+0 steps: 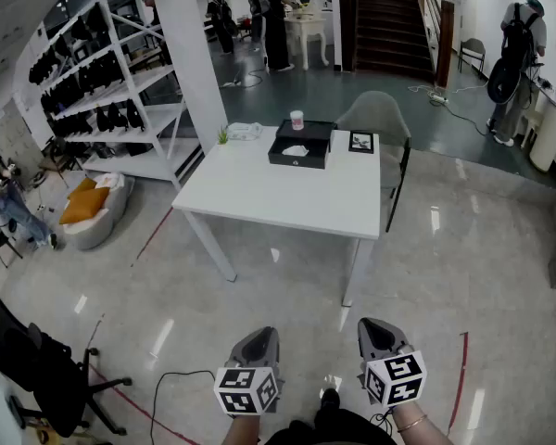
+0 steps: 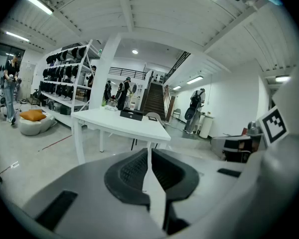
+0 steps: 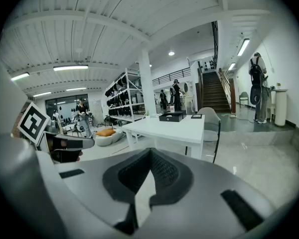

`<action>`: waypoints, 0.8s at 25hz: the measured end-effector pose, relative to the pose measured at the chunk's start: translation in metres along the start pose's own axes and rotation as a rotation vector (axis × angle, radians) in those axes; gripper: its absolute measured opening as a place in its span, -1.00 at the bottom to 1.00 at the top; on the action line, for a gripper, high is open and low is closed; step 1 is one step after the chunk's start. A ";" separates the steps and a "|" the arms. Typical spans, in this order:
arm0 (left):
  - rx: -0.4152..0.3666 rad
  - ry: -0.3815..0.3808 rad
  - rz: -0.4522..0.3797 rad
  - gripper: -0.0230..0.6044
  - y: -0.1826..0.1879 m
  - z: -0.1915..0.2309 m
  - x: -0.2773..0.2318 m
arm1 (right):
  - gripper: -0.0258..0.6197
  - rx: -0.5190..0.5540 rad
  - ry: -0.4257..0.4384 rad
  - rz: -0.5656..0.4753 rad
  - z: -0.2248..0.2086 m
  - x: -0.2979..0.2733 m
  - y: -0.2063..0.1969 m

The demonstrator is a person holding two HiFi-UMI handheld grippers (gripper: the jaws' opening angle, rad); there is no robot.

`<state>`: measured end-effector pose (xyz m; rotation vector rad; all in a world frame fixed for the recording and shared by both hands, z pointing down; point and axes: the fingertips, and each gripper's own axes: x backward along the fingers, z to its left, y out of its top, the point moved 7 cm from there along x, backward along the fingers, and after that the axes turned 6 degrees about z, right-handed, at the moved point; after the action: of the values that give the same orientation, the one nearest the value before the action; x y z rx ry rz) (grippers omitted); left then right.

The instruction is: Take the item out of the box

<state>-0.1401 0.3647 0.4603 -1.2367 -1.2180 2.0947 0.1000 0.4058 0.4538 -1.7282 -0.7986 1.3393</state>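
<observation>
A black open box [image 1: 301, 145] stands at the far side of a white table [image 1: 287, 193], with a pale item [image 1: 296, 150] lying inside it. The same box [image 2: 131, 114] shows small and distant in the left gripper view, and as the box [image 3: 172, 116] in the right gripper view. My left gripper [image 1: 258, 336] and right gripper [image 1: 376, 330] are held low near my body, several steps short of the table. Both the left gripper [image 2: 149, 151] and the right gripper [image 3: 149, 151] have their pads together with nothing between them.
On the table beside the box are a small cup [image 1: 296, 120], a dark framed card [image 1: 361, 142] and a clear packet [image 1: 244, 131]. A grey chair [image 1: 375, 114] stands behind the table. A pillar [image 1: 199, 54], shelving [image 1: 102, 91] and a black office chair [image 1: 28, 360] are at the left.
</observation>
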 end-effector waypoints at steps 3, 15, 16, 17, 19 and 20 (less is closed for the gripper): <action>0.004 0.002 0.001 -0.84 0.002 -0.006 -0.008 | -0.92 0.007 0.006 0.001 -0.009 -0.003 0.003; 0.000 0.024 -0.001 -0.84 0.010 -0.012 -0.025 | -0.92 0.024 0.035 -0.005 -0.027 -0.017 0.012; 0.000 0.026 -0.001 -0.84 0.009 -0.012 -0.027 | -0.92 0.025 0.036 -0.007 -0.028 -0.019 0.012; 0.001 0.027 -0.001 -0.84 0.009 -0.012 -0.028 | -0.92 0.025 0.036 -0.011 -0.028 -0.020 0.012; 0.003 0.028 -0.001 -0.84 0.009 -0.012 -0.030 | -0.92 0.027 0.034 -0.024 -0.029 -0.021 0.014; 0.004 0.028 0.000 -0.84 0.010 -0.013 -0.031 | -0.92 0.032 0.033 -0.030 -0.029 -0.021 0.016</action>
<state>-0.1127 0.3442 0.4642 -1.2600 -1.2009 2.0713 0.1231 0.3740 0.4535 -1.7027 -0.7784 1.2936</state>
